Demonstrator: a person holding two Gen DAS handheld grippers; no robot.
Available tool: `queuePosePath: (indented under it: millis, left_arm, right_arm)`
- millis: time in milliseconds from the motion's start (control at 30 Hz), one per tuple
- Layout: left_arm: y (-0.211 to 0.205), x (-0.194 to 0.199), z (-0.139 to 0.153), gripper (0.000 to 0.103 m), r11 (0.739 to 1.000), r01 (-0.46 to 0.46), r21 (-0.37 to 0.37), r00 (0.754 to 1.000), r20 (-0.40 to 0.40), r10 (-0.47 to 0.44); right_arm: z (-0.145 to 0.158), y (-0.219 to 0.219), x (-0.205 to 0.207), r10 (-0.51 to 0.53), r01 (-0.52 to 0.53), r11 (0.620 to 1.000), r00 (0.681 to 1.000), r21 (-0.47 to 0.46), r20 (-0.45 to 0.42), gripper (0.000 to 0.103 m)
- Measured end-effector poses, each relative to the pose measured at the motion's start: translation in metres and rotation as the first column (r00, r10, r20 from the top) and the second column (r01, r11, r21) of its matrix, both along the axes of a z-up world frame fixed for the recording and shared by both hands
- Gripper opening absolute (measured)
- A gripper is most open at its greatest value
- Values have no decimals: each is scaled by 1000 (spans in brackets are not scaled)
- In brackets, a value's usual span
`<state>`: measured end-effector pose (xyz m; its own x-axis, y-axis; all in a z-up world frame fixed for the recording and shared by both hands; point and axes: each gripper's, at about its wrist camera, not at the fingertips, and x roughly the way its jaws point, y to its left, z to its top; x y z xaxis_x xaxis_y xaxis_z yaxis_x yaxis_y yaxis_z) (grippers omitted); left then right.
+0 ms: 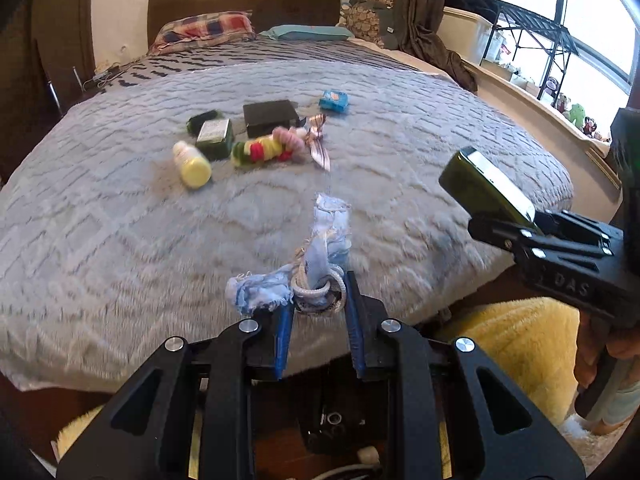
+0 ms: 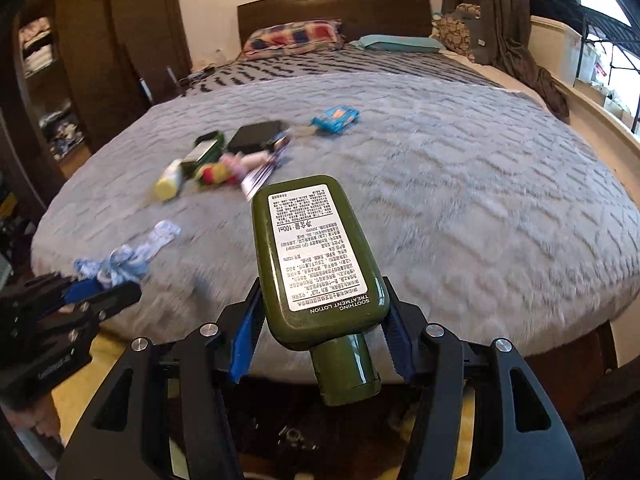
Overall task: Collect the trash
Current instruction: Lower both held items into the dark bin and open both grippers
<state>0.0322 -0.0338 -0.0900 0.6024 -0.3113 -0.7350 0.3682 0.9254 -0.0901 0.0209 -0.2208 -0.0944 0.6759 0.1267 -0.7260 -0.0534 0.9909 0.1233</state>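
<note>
The things far on the bed (image 1: pixel 120 240) are blurred. The lotion bottle (image 2: pixel 316 256) is clamped by the right gripper (image 2: pixel 320 344), cap toward the camera, long axis pointing away. A blue rag (image 1: pixel 320 256) is pinched in the left gripper (image 1: pixel 320 316).

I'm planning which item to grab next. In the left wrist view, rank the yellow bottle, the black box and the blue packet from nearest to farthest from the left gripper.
1. Yellow bottle, front left of the pile.
2. Black box, middle, farther back.
3. Blue packet, back right.
</note>
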Motion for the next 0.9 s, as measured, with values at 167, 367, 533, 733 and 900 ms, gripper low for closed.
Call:
queuePosePath:
  millis: [167,367,533,733,900]
  left_arm:
    - [7,-25,-20,23,1000,2,13,999,-35,-1]
    - [4,-37,-58,23,999,25,38,993,-113,-21]
    - [-3,-41,-89,23,997,53,65,984,-173,-41]
    - [-11,-38,-137,23,994,71,88,957,-285,-43]
    - [-16,-35,-175,23,991,92,93,924,-379,-50]
  right_arm:
    - [-22,6,-28,8,-7,999,999,32,-54,56]
    - [-64,14,-40,13,-11,1000,987,12,-161,56]
    - [-99,20,-43,21,-17,1000,968,19,-252,56]
    - [-142,25,-39,29,-19,999,935,33,-353,56]
    - [-170,25,-34,29,-11,999,910,46,-414,56]
